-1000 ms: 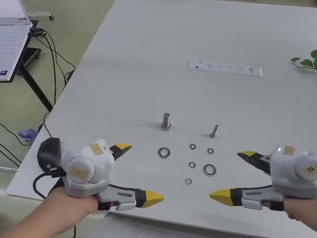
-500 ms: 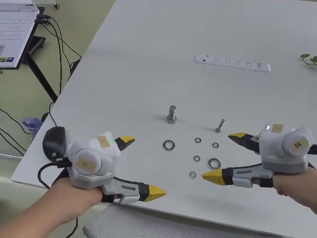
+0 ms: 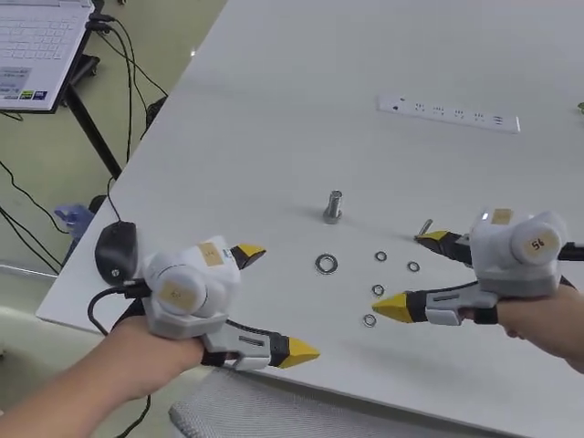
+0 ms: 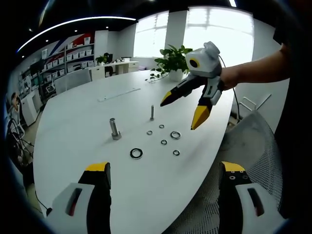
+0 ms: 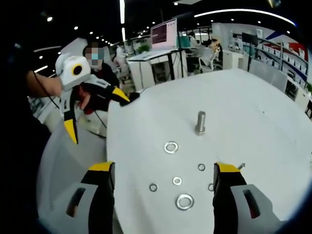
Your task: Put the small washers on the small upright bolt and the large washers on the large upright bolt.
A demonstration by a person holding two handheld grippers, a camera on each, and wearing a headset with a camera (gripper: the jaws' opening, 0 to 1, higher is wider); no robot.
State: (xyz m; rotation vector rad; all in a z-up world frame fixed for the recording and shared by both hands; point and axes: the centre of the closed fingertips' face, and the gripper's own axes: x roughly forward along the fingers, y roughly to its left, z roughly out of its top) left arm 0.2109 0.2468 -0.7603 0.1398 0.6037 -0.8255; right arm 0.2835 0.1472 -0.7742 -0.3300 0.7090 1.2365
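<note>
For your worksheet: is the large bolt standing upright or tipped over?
Upright: the large bolt stands on its wide end, shaft pointing up.

- Left tongs [image 3: 278, 301] gape wide at the table [image 3: 274, 109] edge.
- Right tongs [image 3: 408, 272] gape over small washers [image 3: 378, 290].
- Large bolt [image 3: 334, 206] stands upright beyond a large washer [image 3: 326, 265].

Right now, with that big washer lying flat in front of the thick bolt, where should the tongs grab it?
Pinch the large washer across its outer rim, one tip on each opposite edge, coming down from above. It lies flat on the table, thin, so only the rim offers purchase. The large bolt stands beyond it, so approaching from the near side is likely safest.
</note>
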